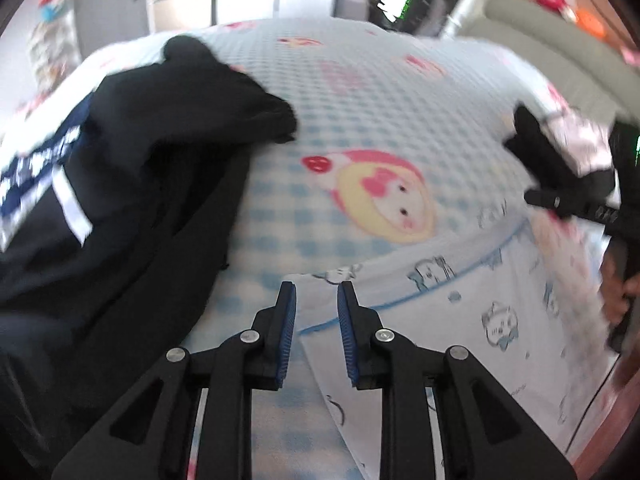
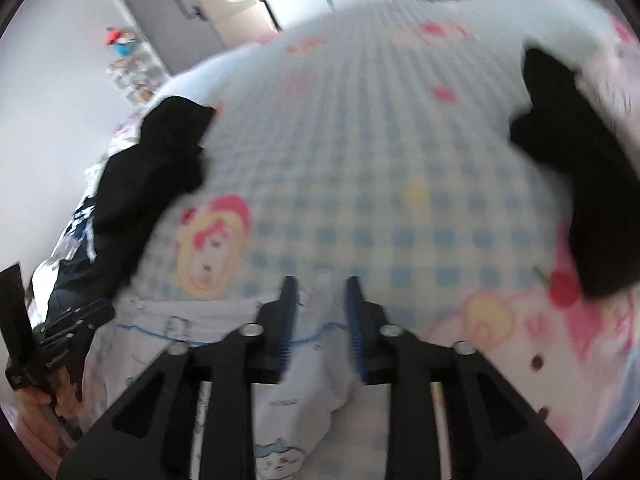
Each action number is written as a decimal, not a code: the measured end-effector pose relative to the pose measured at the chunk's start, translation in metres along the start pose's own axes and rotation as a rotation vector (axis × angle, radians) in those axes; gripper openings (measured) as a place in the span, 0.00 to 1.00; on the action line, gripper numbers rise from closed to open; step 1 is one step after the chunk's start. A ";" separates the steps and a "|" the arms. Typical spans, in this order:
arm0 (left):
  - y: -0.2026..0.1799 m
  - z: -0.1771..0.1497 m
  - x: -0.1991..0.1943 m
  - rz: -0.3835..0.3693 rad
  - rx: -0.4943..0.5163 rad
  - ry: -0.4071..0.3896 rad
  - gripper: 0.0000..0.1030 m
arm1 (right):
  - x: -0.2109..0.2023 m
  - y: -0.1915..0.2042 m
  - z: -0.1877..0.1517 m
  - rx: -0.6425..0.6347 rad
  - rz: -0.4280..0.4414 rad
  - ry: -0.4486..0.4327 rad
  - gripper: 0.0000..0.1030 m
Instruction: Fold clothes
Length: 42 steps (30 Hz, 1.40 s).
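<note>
Both claws gape apart: left claw (image 1: 316, 294), right claw (image 2: 321, 288), over the white printed garment (image 1: 460, 304) on the bed (image 1: 380, 112). Motion blur smears its prints; its near end runs under my claws.

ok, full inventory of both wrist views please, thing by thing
Blue-and-white checked cartoon bedsheet: one, covers the bed.
White cartoon-print garment with blue trim: one, near edge, under both grippers.
Black garment with white lettering: one, bed's left side.
Small black cloth item: one, bed's right side.
Grey door: one, background.
Left gripper: black, blue-padded fingers apart over the white garment's corner.
Right gripper: black, fingers apart over the garment.
</note>
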State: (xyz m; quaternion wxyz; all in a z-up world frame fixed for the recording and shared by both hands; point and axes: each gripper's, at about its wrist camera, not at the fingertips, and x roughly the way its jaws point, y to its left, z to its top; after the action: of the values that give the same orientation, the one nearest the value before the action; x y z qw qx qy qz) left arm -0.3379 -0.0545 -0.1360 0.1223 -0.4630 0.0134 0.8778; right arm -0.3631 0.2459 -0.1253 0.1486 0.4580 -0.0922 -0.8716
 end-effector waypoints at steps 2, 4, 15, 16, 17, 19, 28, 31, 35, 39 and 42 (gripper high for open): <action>-0.006 -0.006 0.004 -0.008 0.029 0.028 0.30 | 0.006 0.021 0.002 -0.096 0.017 0.066 0.41; -0.012 -0.011 0.008 -0.016 0.059 0.056 0.30 | 0.014 0.041 -0.004 -0.195 0.033 0.153 0.41; -0.043 -0.031 0.029 -0.061 0.190 0.179 0.32 | 0.049 0.052 -0.038 -0.252 -0.060 0.269 0.07; -0.046 -0.029 0.031 -0.067 0.191 0.179 0.31 | 0.045 0.045 -0.032 -0.217 -0.079 0.246 0.06; -0.050 -0.027 0.033 -0.072 0.191 0.179 0.30 | 0.039 0.041 -0.028 -0.193 -0.092 0.220 0.09; -0.056 -0.023 0.037 -0.082 0.193 0.179 0.30 | 0.029 0.044 -0.024 -0.196 -0.091 0.191 0.16; -0.083 -0.004 0.055 -0.129 0.201 0.179 0.30 | 0.057 0.075 -0.037 -0.330 -0.117 0.239 0.22; -0.080 0.011 0.055 -0.093 0.147 0.100 0.30 | 0.054 0.070 -0.025 -0.300 -0.140 0.165 0.22; -0.060 0.022 0.043 -0.036 0.031 0.041 0.30 | 0.050 0.058 -0.015 -0.257 -0.255 0.069 0.23; -0.055 -0.002 0.002 -0.068 0.034 0.030 0.31 | 0.017 0.055 -0.023 -0.167 -0.127 0.086 0.27; -0.062 -0.038 -0.019 -0.087 0.070 0.076 0.31 | -0.010 0.065 -0.050 -0.200 -0.045 0.125 0.39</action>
State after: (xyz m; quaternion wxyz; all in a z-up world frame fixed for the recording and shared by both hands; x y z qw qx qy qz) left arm -0.2829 -0.0029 -0.1371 0.1757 -0.4914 0.0287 0.8525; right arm -0.3048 0.1874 -0.1263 0.1795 0.4962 0.0148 -0.8493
